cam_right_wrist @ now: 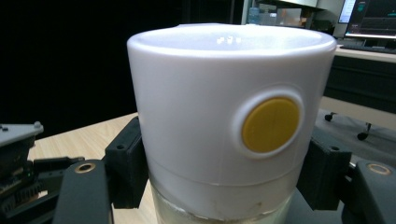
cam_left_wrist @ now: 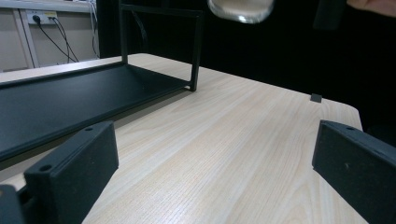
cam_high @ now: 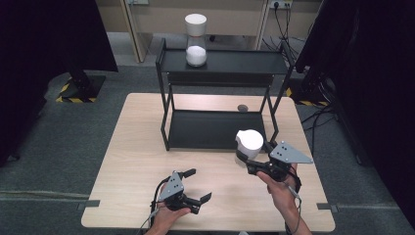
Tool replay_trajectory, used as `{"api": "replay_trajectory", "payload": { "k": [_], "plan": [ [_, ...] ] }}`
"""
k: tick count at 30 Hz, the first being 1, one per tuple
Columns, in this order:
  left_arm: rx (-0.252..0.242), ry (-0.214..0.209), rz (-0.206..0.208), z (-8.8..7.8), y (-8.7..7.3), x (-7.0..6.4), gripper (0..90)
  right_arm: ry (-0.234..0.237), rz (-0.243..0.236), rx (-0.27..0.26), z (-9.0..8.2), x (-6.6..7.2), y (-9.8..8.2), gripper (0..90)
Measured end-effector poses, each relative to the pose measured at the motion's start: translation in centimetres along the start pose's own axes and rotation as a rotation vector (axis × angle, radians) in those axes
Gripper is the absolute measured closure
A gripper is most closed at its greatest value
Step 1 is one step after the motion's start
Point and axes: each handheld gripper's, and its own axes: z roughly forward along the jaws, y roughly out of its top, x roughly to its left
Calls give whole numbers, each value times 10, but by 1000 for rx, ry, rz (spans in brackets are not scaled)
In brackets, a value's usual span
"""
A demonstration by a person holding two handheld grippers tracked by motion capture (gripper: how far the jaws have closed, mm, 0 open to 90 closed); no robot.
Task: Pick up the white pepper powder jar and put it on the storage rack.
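Nearest the person, the left gripper (cam_high: 195, 185) rests low over the wooden table (cam_high: 132, 161), its jaws spread wide with nothing between them. The right gripper (cam_high: 247, 161) is raised by a hand (cam_high: 283, 188) coming in from below, its jaws clamped on a jar (cam_high: 249, 143) (smooth white cap with a round yellow button, clear body beneath) above the table's right front. Beyond stands a black metal shelf (cam_high: 220, 62), a second white-capped jar (cam_high: 195, 40) on its top tier.
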Motion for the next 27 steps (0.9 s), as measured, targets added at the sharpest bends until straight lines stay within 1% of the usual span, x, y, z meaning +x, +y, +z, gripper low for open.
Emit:
{"api": "replay_trajectory", "payload": {
  "k": [4,12,18,27],
  "plan": [
    [-1,-4,7,0,0,0,0,1,-15,11,3,-2,11,309],
    [1,-4,2,0,0,0,0,14,5,-7,9,-12,31,309],
    [-1,-7,6,0,0,1,0,6,-26,-19,14,-15,55,309],
    [0,-5,4,0,-1,1,0,9,-31,-20,26,-21,82,310]
  ]
}}
